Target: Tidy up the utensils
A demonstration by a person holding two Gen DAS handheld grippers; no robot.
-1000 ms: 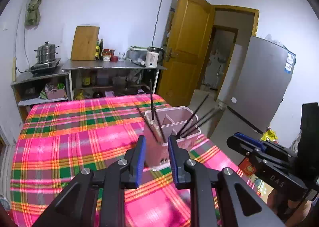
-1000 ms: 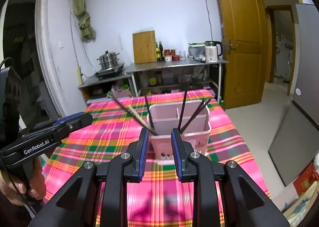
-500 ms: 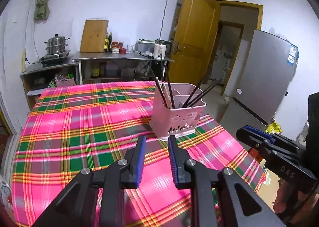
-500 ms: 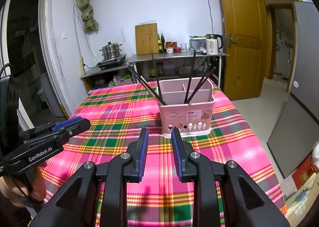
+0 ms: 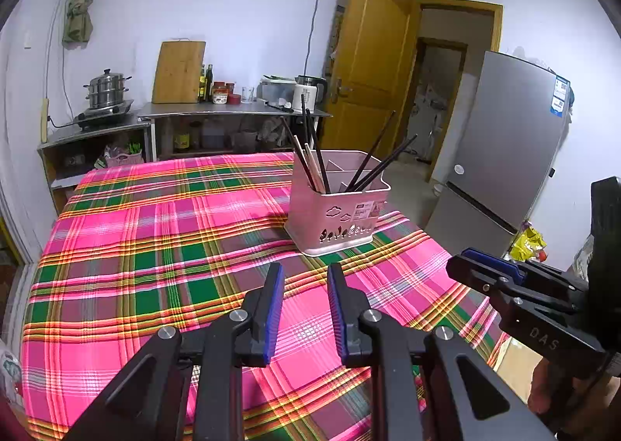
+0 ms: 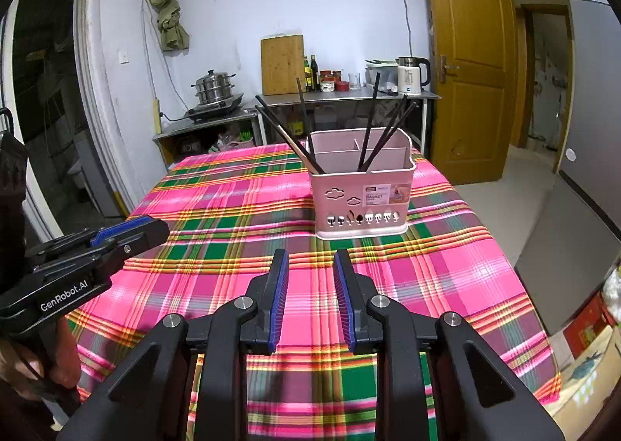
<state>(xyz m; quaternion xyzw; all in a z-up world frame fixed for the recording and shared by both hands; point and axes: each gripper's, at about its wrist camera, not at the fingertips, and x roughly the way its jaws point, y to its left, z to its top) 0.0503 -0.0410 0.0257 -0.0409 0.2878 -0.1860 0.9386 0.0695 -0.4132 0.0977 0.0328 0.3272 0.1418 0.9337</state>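
Chopsticks (image 6: 372,134) are sitting in the pink holder (image 6: 363,200) on the plaid cloth (image 6: 217,208) | we are holding the left gripper (image 5: 304,309) and right gripper (image 6: 311,297) near the holder, both a little open, holding nothing | we are thinking: go slow, keep the holder steady.

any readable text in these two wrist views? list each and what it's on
"GenRobot.AI": side of the left gripper, seen from the right wrist view.
"DAS": body of the right gripper, seen from the left wrist view.
"BASKET": sticker on the pink utensil basket; the smaller print is unreadable.
Blue label on the fridge: too small to read.
Kettle label and bottles: blurred.
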